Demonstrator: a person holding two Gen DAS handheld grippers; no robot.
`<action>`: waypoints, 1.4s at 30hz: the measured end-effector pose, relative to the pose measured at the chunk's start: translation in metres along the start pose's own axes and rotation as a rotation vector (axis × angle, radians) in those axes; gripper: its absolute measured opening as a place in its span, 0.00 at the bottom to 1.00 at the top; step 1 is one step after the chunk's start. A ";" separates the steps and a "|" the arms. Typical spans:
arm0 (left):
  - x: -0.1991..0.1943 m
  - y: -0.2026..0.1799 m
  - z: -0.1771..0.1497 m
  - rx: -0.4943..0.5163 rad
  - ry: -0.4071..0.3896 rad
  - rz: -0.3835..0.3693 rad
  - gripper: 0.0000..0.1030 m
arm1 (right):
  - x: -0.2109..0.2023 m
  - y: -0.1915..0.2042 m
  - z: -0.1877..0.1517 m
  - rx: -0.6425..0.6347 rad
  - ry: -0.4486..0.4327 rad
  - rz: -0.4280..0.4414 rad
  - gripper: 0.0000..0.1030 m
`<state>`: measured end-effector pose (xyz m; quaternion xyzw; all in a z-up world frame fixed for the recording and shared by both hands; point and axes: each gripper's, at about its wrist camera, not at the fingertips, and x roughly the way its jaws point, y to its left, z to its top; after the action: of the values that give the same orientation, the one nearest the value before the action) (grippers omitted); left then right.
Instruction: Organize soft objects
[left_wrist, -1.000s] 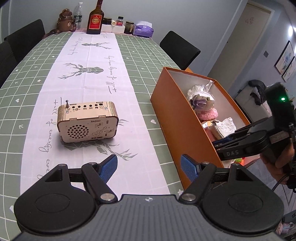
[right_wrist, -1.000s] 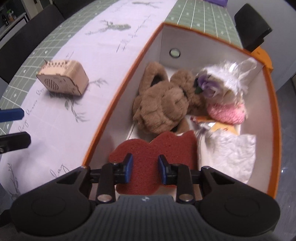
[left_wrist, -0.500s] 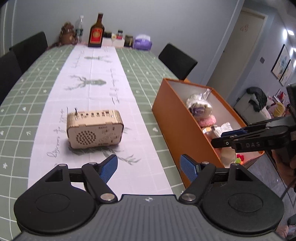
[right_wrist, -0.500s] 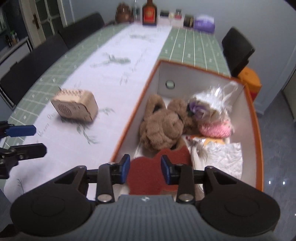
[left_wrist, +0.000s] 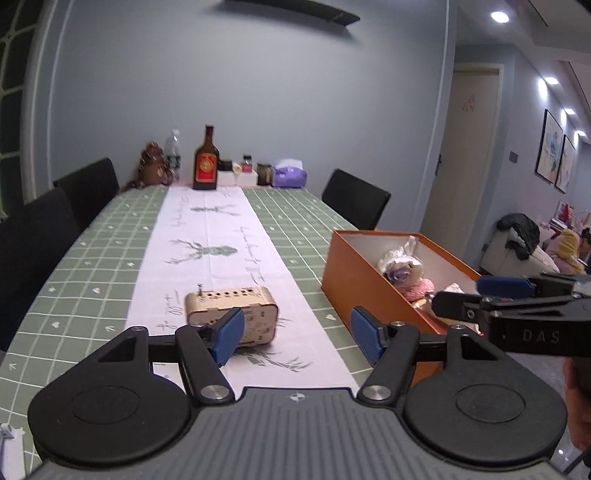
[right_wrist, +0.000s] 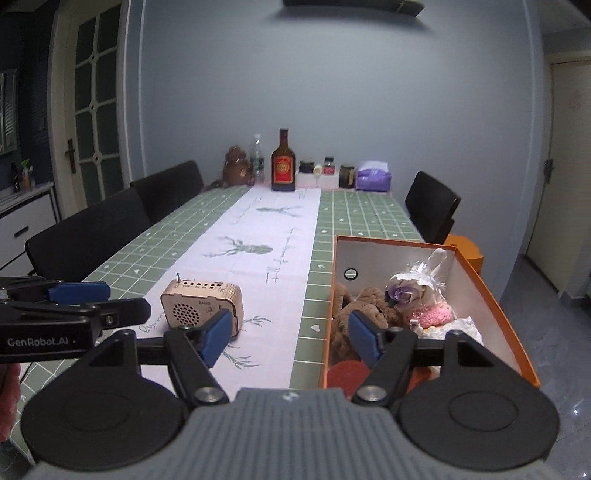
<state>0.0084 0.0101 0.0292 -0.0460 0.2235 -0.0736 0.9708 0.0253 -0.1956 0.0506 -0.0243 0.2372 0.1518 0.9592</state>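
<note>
Jaws first, from the left wrist view: the left gripper (left_wrist: 297, 334) has its 2 blue pads spread wide with nothing between them, held above the counter (left_wrist: 92, 266). Ahead of it sits a small wooden radio (left_wrist: 231, 310) on the white runner, and to the right stands the orange box (left_wrist: 364, 288), where a wrapped purple flower (left_wrist: 400, 264) and a pink knitted piece (left_wrist: 419, 287) show above the wall. The right gripper (left_wrist: 458, 293) reaches in from the right edge over the box; its opening cannot be judged from this side-on angle.

From the right wrist view, the right gripper (right_wrist: 290, 334) also has its jaws spread and empty, hovering at the near end of the box (right_wrist: 491, 295). Inside lie a brown plush toy (right_wrist: 364, 308), the flower (right_wrist: 408, 291), the pink piece (right_wrist: 437, 315), a white crinkled item (right_wrist: 463, 328) and a red sponge (right_wrist: 345, 373) at the near end.

As a judgement, the sorting looks nearly or fully finished: every soft thing in sight is in the box, and only the hard radio (right_wrist: 201, 308) remains on the counter (right_wrist: 347, 221), which likely stays out.
</note>
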 end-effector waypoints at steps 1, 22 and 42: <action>-0.003 0.002 -0.006 0.003 -0.013 0.024 0.76 | -0.003 0.005 -0.006 0.003 -0.012 -0.016 0.71; -0.009 -0.009 -0.066 0.028 -0.024 0.187 0.92 | -0.019 0.035 -0.092 0.055 -0.093 -0.186 0.89; 0.004 -0.015 -0.083 0.052 0.072 0.222 0.92 | -0.010 0.031 -0.110 0.088 -0.047 -0.197 0.91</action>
<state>-0.0265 -0.0099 -0.0447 0.0069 0.2600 0.0270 0.9652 -0.0414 -0.1820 -0.0420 -0.0018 0.2176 0.0469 0.9749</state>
